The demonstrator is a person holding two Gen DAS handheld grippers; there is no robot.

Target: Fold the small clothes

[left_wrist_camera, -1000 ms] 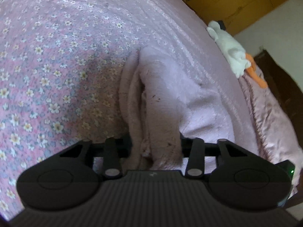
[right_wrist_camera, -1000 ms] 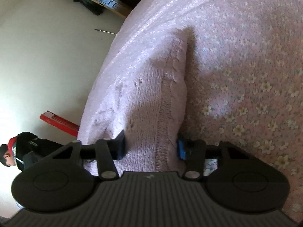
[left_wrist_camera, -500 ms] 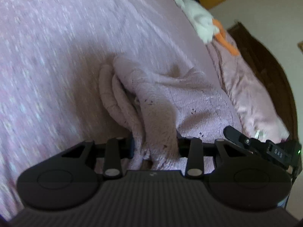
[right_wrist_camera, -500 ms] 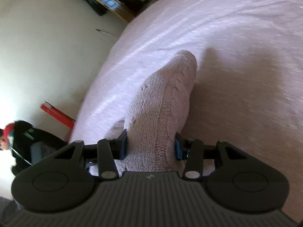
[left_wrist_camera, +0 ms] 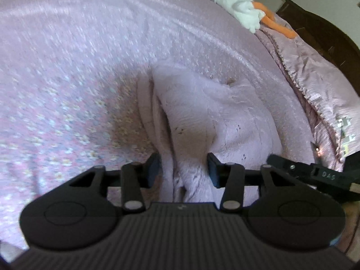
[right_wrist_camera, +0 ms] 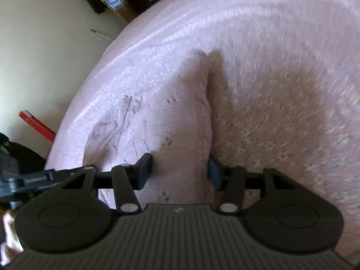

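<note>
On floral pink bedspread (left_wrist_camera: 67, 103), pale knit garment (left_wrist_camera: 225, 117), white plush toy (left_wrist_camera: 236, 13), cream wall (right_wrist_camera: 45, 51)

The bed (left_wrist_camera: 67, 67) has a pink cover with small white flowers on it. A soft pink knitted top (left_wrist_camera: 225, 117) lies bunched on the cover. Far back, a white soft toy (left_wrist_camera: 236, 6) with orange legs lies on the bed. Beside the toy lies a shiny pink blanket (left_wrist_camera: 315, 85) with a frilly edge.
</note>
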